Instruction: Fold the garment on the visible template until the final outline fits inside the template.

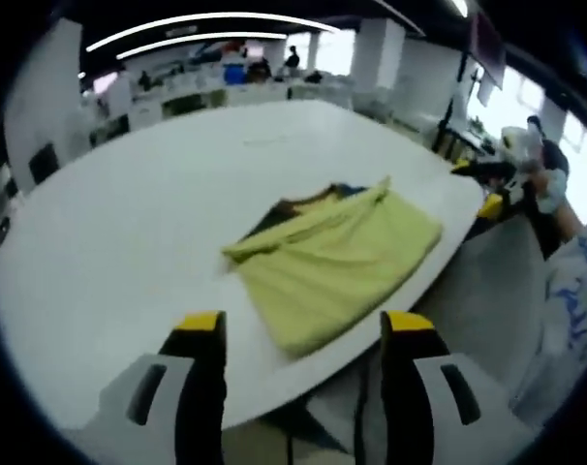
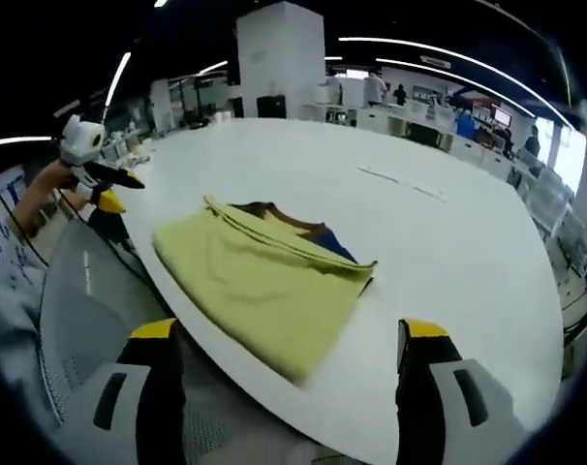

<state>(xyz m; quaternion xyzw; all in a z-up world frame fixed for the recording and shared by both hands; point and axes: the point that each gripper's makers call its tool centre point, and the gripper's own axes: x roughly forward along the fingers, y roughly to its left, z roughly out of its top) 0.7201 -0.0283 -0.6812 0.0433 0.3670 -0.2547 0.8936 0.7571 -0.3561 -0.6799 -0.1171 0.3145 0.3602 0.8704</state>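
Note:
A yellow-green garment (image 1: pixel 337 260) (image 2: pixel 258 281) lies folded into a rough rectangle near the curved edge of a white table (image 1: pixel 158 213) (image 2: pixel 448 242). At its far side a dark patch with brown and blue (image 1: pixel 303 203) (image 2: pixel 298 225) peeks out from under it. My left gripper (image 1: pixel 303 325) is open and hovers short of the table edge, nothing between its jaws. My right gripper (image 2: pixel 290 331) is open too, off the table's edge and facing the garment. Each gripper shows in the other's view, held up beside the table: the right one (image 1: pixel 492 176), the left one (image 2: pixel 98 167).
A grey chair (image 1: pixel 487 291) (image 2: pixel 80 291) stands against the table edge between the two grippers. A person's sleeve (image 1: pixel 574 291) shows beside it. Desks, pillars and people are far behind the table. A thin strip (image 2: pixel 395 181) lies on the tabletop beyond the garment.

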